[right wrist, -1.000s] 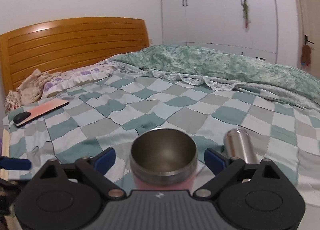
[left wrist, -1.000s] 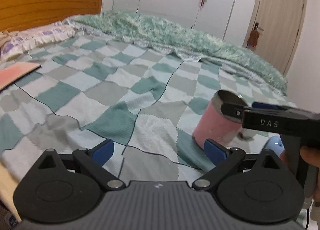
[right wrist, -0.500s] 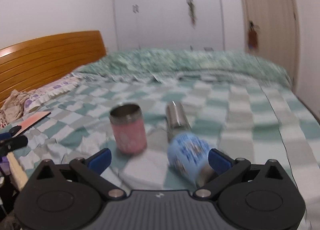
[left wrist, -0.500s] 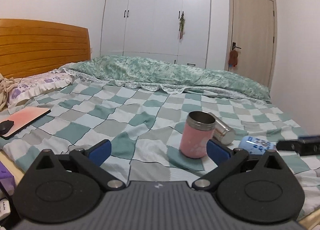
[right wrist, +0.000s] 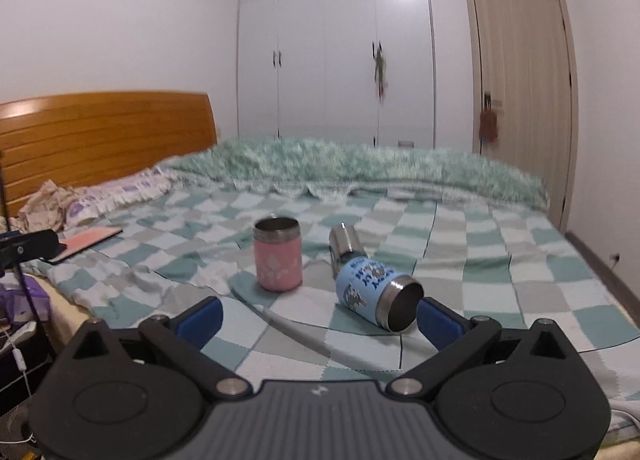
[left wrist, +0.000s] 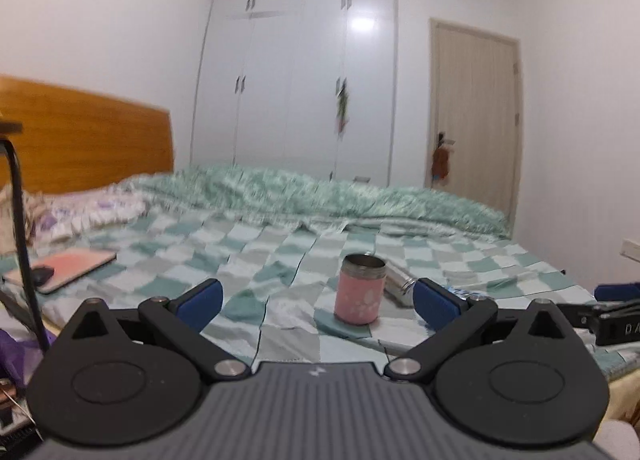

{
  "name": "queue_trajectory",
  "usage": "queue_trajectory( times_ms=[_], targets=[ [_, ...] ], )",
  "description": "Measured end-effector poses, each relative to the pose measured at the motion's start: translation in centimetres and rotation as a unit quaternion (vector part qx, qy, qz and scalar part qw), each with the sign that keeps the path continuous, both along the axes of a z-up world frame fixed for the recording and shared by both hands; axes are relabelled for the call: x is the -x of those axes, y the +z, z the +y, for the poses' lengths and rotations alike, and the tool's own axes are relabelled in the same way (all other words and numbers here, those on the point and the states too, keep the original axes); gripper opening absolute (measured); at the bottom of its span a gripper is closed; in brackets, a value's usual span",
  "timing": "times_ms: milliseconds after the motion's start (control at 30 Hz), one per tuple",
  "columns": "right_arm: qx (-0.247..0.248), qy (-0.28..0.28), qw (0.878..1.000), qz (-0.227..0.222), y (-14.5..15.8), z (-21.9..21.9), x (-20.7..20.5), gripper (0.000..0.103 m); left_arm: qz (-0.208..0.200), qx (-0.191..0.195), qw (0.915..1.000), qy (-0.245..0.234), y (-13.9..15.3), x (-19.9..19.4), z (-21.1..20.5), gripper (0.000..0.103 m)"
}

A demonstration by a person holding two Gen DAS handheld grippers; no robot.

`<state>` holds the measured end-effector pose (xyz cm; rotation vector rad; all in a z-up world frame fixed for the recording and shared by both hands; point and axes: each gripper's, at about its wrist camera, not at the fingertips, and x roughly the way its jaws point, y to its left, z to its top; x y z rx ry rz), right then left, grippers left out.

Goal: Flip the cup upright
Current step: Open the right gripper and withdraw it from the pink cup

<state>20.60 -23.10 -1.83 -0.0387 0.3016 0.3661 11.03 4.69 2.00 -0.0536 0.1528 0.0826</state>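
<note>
Both tools, left point(left wrist: 316, 298) and right point(right wrist: 318, 318), hang spread wide and gripping nothing over the near edge of the bed point(right wrist: 500, 260). Beyond them the pink cup point(right wrist: 278, 260) stands upright on the checked blanket, mouth up. Just beside it the blue cup point(right wrist: 378, 296) lies on its side, with a steel bottle point(right wrist: 344, 244) lying behind.

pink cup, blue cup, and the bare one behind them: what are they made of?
Pink cup: looks like brushed steel inside and at the rim, with a matte pink printed sleeve or coating. Blue cup: same build, grey metal mouth, blue patterned wrap. Bare cup: likely uncoated stainless, with a shiny reflective wall.
</note>
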Motion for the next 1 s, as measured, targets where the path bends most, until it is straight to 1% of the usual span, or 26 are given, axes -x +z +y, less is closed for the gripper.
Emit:
queue_trajectory(
  times_ms=[33,100,200,267,300,333,433,533,600,633,667,700,733,800,900,1000],
  targets=[
    [-0.004,0.004,1.000,-0.007,0.1,-0.1,1.2,0.103,-0.007,-0.002,1.0000,0.001,-0.1,0.9,-0.1,0.103],
    [0.004,0.017,1.000,-0.023,0.1,0.0,3.2,0.103,-0.019,-0.008,0.9998,0.004,-0.5,2.5,-0.4,0.103],
    [0.010,0.020,0.999,-0.039,0.1,0.3,6.0,0.103,-0.012,0.004,0.9999,0.004,-1.1,4.5,-0.7,0.103],
    [0.010,0.026,0.999,-0.040,-0.2,0.6,7.6,0.103,-0.003,-0.017,0.9998,-0.004,-1.6,5.8,-1.3,0.103],
    [0.010,0.028,0.999,-0.037,-0.4,0.8,8.3,0.103,-0.001,-0.031,0.9995,0.002,-1.9,6.5,-1.7,0.103],
    [0.011,0.032,0.999,-0.034,-0.6,0.9,8.8,0.103,0.001,-0.037,0.9992,0.013,-2.2,7.1,-1.9,0.103],
    [0.000,0.050,0.998,-0.033,-1.1,1.1,10.7,0.103,0.019,-0.020,0.9992,0.028,-3.2,9.3,-1.9,0.103],
    [-0.010,0.070,0.997,-0.040,-1.6,1.4,12.5,0.103,0.019,-0.016,0.9986,0.046,-3.6,11.2,-2.1,0.103],
    [-0.029,0.077,0.996,-0.030,-2.1,1.6,13.3,0.103,0.010,0.010,0.9986,0.051,-3.7,12.2,-2.2,0.103],
    [-0.037,0.080,0.996,-0.022,-2.4,1.6,13.5,0.103,0.006,0.011,0.9990,0.043,-3.7,12.4,-2.5,0.103],
    [-0.042,0.079,0.996,-0.015,-2.7,1.7,13.8,0.103,0.004,0.000,0.9994,0.034,-3.6,12.6,-3.0,0.103],
    [-0.042,0.077,0.996,-0.009,-3.0,1.7,13.9,0.103,0.001,-0.012,0.9995,0.028,-3.5,12.6,-3.4,0.103],
    [-0.036,0.074,0.997,-0.007,-3.1,1.7,14.0,0.103,-0.004,-0.013,0.9995,0.027,-3.4,12.7,-3.6,0.103],
    [-0.037,0.058,0.998,-0.011,-3.1,1.3,14.1,0.103,-0.006,-0.011,0.9996,0.023,-3.3,12.7,-3.7,0.103],
    [-0.060,0.052,0.997,-0.007,-2.8,0.4,13.6,0.103,-0.003,-0.007,0.9998,0.019,-3.3,12.5,-3.6,0.103],
    [-0.052,0.047,0.998,-0.001,-3.1,0.4,13.3,0.103,-0.004,-0.003,0.9998,0.019,-3.5,12.3,-3.7,0.103]
  ],
)
